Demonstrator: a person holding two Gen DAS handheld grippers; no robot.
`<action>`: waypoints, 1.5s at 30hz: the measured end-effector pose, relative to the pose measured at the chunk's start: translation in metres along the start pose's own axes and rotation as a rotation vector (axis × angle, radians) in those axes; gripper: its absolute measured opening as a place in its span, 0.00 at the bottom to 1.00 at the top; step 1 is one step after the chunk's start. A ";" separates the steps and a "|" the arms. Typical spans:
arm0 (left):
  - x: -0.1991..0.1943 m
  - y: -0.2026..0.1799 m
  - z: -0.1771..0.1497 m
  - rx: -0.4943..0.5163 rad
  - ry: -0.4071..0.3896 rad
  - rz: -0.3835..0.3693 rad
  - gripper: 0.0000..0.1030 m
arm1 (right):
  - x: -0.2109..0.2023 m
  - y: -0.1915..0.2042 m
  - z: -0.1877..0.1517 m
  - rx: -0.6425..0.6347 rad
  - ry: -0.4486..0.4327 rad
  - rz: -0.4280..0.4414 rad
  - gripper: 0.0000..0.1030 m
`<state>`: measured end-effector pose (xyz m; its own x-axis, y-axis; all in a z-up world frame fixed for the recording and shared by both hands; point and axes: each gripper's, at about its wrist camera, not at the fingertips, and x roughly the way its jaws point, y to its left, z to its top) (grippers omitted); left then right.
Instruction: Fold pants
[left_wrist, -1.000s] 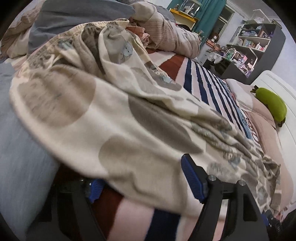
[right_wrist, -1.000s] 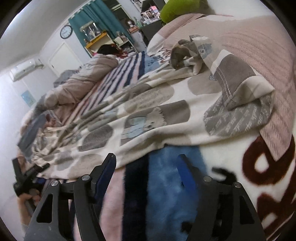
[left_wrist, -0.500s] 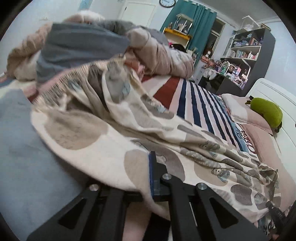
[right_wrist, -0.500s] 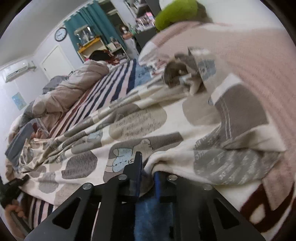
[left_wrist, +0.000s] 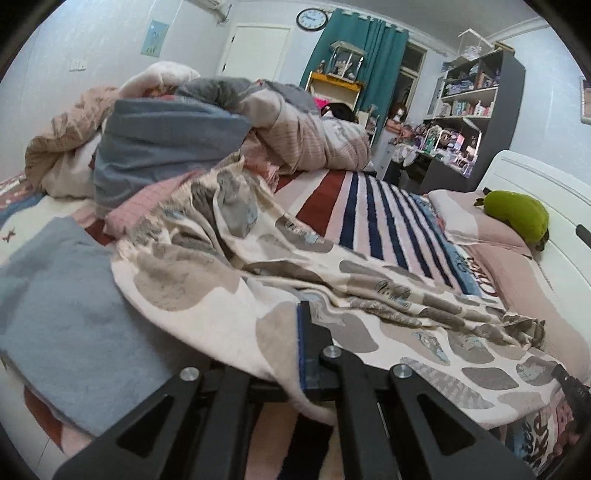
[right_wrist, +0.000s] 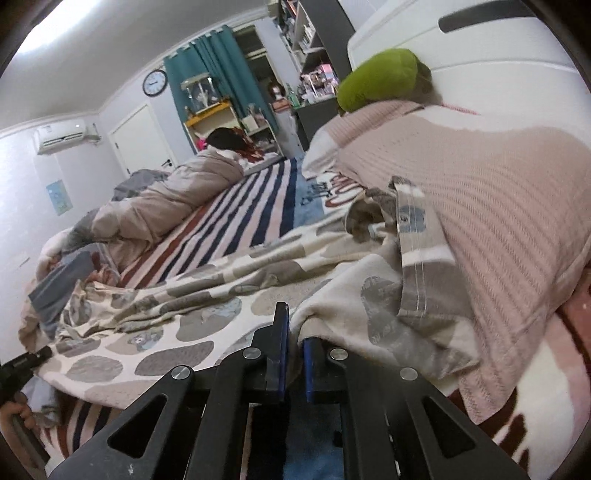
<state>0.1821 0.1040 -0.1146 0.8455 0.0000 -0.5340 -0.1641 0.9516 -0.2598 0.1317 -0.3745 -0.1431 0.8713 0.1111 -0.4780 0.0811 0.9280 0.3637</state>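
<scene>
Bedroom, bed (left_wrist: 373, 206) covered by a striped blanket, teal curtain (left_wrist: 354, 48) and wall clock (left_wrist: 312, 19) behind. Pants (left_wrist: 229, 295), cream fleece with grey blobs and cartoon print, lie stretched along the bed's near edge, rumpled in long folds. Left gripper (left_wrist: 301, 350) jaws closed down on the pants edge, cloth draped over the left finger. Right gripper (right_wrist: 295, 343) jaws nearly together, pinching the pants hem (right_wrist: 369, 317) at the other end, beside the pink ribbed pillow (right_wrist: 498, 206). Grey folded cloth (left_wrist: 62, 317) sits left of the pants. Bunched duvet (left_wrist: 310, 136) at the bed's far side. Green plush (left_wrist: 517, 214) on the pillow by the white headboard (right_wrist: 480, 44). Shelving (left_wrist: 476, 103) along the far wall.
</scene>
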 end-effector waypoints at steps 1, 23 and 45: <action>-0.004 0.000 0.002 0.005 -0.010 0.001 0.00 | -0.003 0.001 0.003 -0.006 -0.006 0.009 0.01; 0.135 -0.042 0.099 0.228 0.041 0.071 0.00 | 0.135 0.039 0.107 -0.272 0.042 0.022 0.01; 0.211 -0.086 0.113 0.543 0.200 0.126 0.78 | 0.256 0.065 0.101 -0.483 0.321 0.010 0.55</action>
<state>0.4315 0.0572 -0.1140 0.7157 0.1158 -0.6888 0.0706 0.9691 0.2363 0.4090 -0.3220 -0.1610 0.6743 0.1526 -0.7225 -0.2219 0.9751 -0.0011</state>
